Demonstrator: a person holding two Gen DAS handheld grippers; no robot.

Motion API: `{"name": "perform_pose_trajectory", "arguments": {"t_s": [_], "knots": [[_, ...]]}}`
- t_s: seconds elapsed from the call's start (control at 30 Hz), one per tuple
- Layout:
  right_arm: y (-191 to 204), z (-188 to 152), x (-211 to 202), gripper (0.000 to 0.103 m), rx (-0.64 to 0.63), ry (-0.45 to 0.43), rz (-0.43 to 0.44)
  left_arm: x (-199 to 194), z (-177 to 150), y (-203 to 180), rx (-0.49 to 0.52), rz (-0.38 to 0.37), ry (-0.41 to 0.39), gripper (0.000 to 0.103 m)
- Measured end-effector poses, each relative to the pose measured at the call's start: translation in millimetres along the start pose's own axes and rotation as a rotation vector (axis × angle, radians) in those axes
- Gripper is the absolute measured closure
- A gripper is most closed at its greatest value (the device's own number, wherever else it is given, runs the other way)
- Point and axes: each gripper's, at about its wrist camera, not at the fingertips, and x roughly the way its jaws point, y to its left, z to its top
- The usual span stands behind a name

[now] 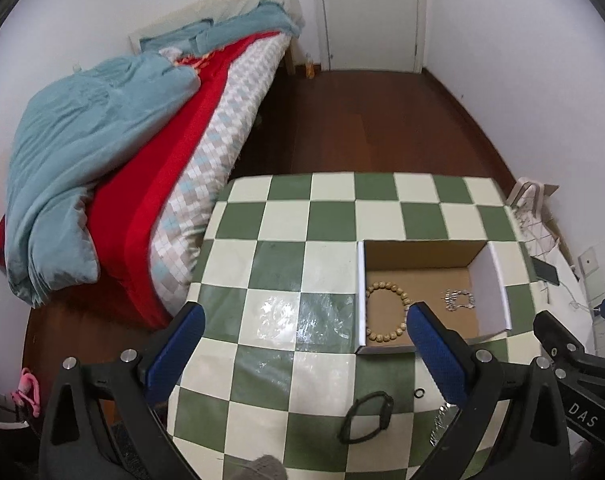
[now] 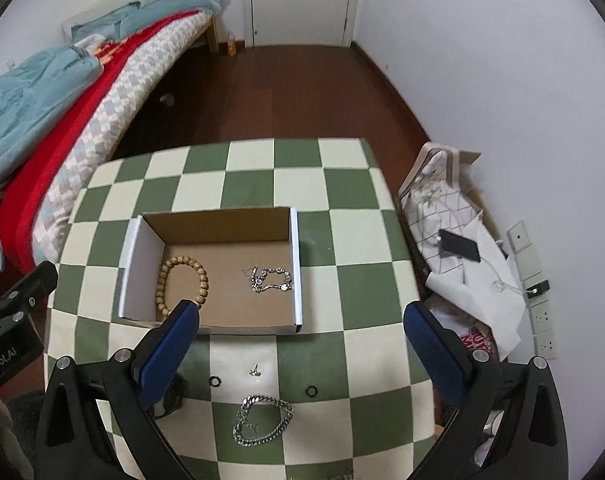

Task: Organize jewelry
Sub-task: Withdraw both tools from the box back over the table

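Evidently nearer, the right gripper (image 2: 298, 344), fingers apart and empty, hovers just behind the chunky silver chain bracelet (image 2: 262, 420), seemingly lying crosswise on the tabletop (image 2: 342, 184).

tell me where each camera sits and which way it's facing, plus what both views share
Left wrist: on the left gripper, above the table's near left, facing the bed and door; its open blue fingers show, the right gripper at right.
Right wrist: on the right gripper, facing the cardboard box and door; its open fingers show, the left gripper at left.
Shared: checkered table, box, wooden bead bracelet, silver bracelet.
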Motion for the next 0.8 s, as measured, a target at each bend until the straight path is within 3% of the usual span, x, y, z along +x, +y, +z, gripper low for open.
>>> {"name": "perform_pose_trajectory", "arguments": {"t_s": [0.53,0.8], "knots": [[-9,-35,-118,0.0,0.038,-0.187,0.0,-102,-31,10,0.001,-0.029,-0.186,0.0],[-12,-53,-145,0.0,0.051,-0.217,0.014,-113,-48,19,-0.01,0.021,-0.223,0.0]]}}
